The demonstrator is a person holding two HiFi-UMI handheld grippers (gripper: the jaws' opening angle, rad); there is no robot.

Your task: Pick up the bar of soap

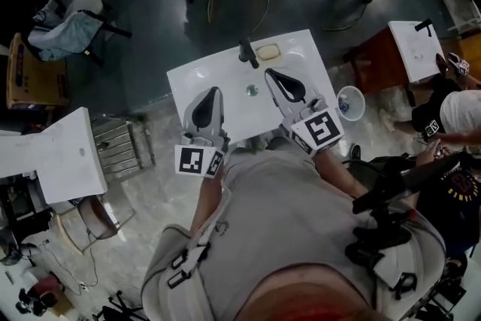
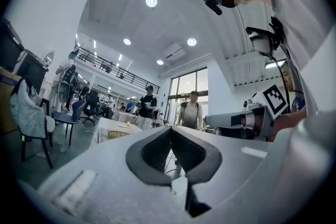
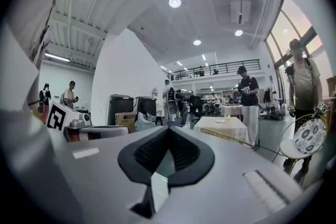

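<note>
Finds soap (image 1: 267, 52) on far rim of basin (image 1: 203, 79) just beside tap (image 1: 247, 52), apart from left tongs (image 1: 216, 91) and right tongs (image 1: 269, 73), both closed on nothing; judges it light, stiff, probably slick, best pinched across its narrow width.

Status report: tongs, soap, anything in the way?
Left tongs shut, empty. Right tongs shut, empty. Soap bar on sink ledge, untouched. Faucet right beside it.

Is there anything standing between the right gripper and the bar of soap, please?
Nothing visible does. The right gripper, shut, sits just below the bar of soap in the head view, bare sink between them; the faucet stands beside the soap.
</note>
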